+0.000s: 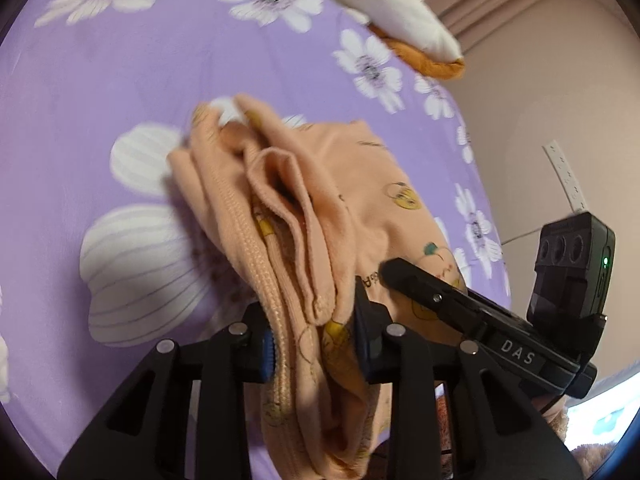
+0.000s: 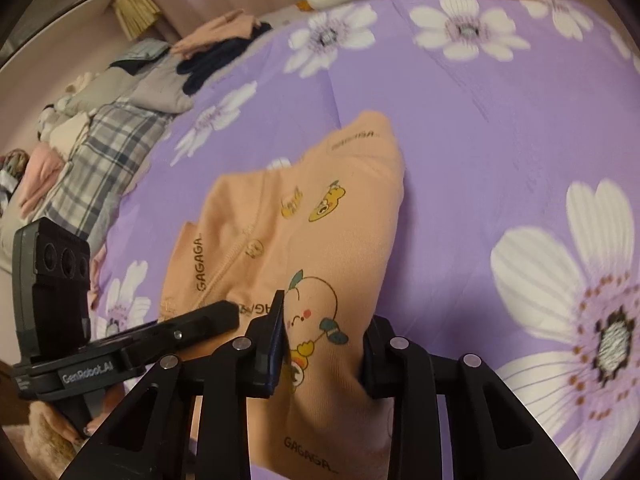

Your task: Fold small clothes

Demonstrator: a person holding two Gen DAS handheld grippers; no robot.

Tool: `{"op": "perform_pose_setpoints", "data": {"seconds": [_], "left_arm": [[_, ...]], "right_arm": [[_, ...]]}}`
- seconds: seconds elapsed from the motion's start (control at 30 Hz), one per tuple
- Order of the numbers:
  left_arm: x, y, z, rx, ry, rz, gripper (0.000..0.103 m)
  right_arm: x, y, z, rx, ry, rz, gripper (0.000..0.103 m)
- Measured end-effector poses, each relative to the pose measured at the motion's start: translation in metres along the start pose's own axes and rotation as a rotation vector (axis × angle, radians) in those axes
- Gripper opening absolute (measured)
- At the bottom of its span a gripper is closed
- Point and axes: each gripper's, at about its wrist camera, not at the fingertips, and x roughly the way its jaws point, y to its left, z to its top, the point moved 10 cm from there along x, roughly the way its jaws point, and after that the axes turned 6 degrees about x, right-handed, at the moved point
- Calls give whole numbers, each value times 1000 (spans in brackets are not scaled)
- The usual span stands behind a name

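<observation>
gripping the folded peach garment (image 1: 304,216) on the purple floral bedsheet (image 1: 120,80) with both left gripper (image 1: 314,340) and right gripper (image 2: 324,344) clamped on its near edge, bunched ribbed layers in the left view, flat printed face and a far clothes pile (image 2: 120,112) only in the right.

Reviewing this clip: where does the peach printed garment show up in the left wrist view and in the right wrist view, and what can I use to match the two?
Left wrist: the peach garment fills the centre, bunched, running down between that gripper's fingers.
Right wrist: it lies centre-left, flatter, print side up, its near edge between the fingers.
Shared landmark: the purple flowered bedsheet under it.
</observation>
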Motion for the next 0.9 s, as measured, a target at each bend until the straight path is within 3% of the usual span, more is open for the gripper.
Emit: {"op": "perform_pose_setpoints", "data": {"seconds": [0.23,0.53,0.7,0.9], "left_arm": [[-10,-35,35,137,-77,16,30],[22,-34,74,193,-94,92,31],[50,-14,79,192,-49,153,31],[82,11,64,166,26,215,32]], "right_arm": [[-28,4,34,-44,-98,-3,32],[-23,-10,70,-71,-154,-55,32],[5,-24,75,-63,-109,-88,32],[40,-45,60,-14,-21,-121,32]]}}
